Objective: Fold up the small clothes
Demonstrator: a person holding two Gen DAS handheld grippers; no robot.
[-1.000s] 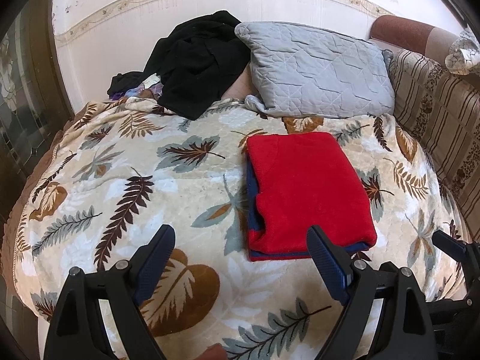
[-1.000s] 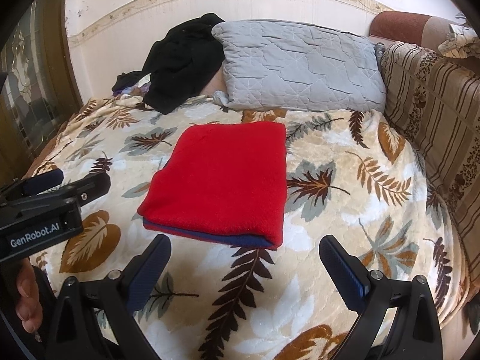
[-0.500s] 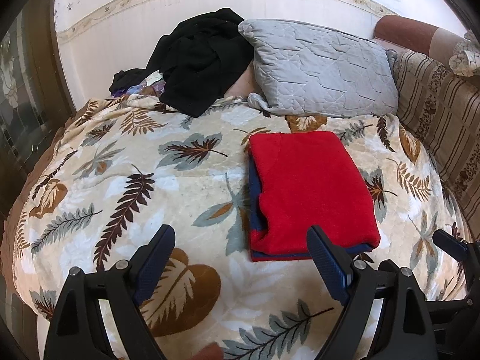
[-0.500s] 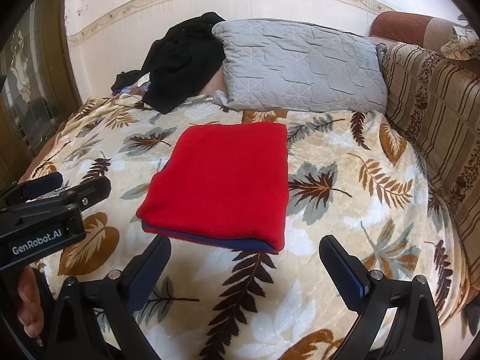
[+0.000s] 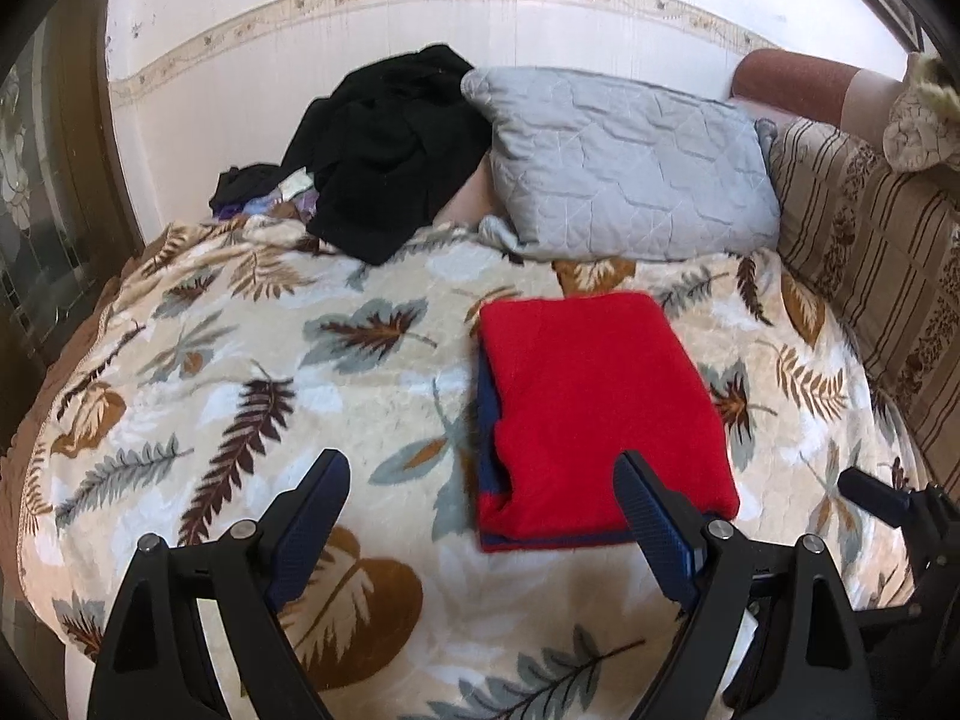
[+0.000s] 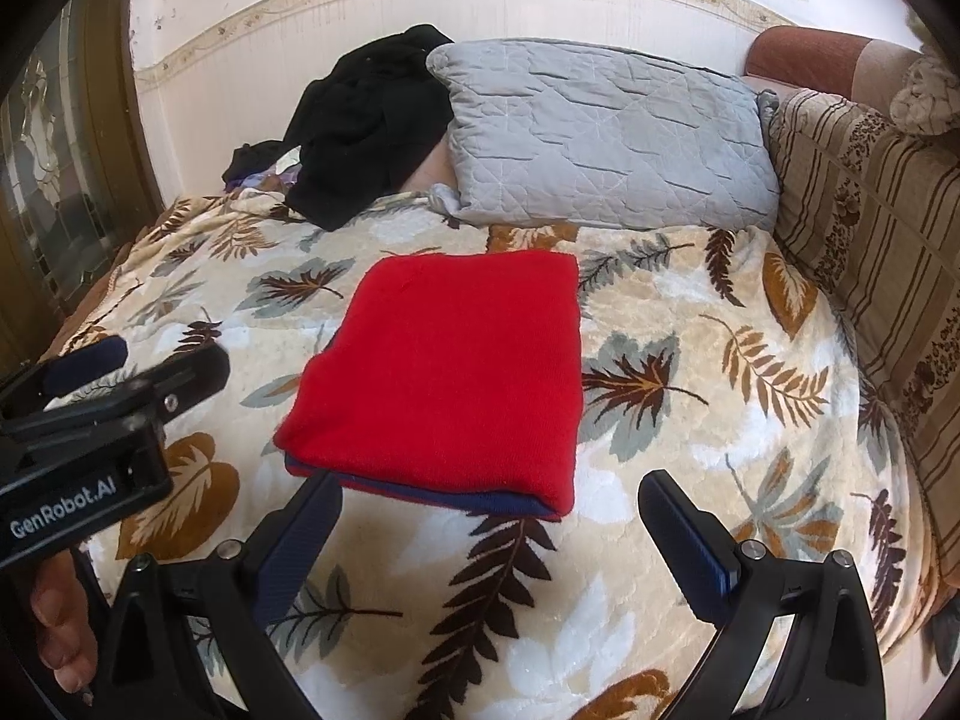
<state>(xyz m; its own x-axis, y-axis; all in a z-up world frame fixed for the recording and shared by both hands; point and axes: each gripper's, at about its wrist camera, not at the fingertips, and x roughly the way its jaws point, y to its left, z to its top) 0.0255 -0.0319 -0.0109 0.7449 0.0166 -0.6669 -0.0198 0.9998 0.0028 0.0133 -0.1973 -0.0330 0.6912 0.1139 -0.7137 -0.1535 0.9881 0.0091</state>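
**Folded red garment on the bed, both tools spread wide and empty**

The red garment (image 5: 600,402) lies folded into a neat rectangle on the leaf-patterned blanket (image 5: 240,360) that covers the bed, a little right of the middle in the left wrist view. A dark blue layer shows along its left and near edges; whether that is a lining, a trim or a second piece under the red cannot be told.

The left tool (image 5: 480,516) hovers above the blanket with its jaws wide apart and nothing between them; its right finger overlaps the garment's near right corner in the view, so contact there cannot be judged. The right tool (image 6: 489,534) is likewise wide and empty, just short of the garment's near edge.

Behind the garment a grey quilted pillow (image 5: 624,162) leans at the wall, partly covering a heap of black clothes (image 5: 390,150). More small items beside the heap are too tangled to make out. A striped cushion (image 5: 888,276) is cut off at the right.
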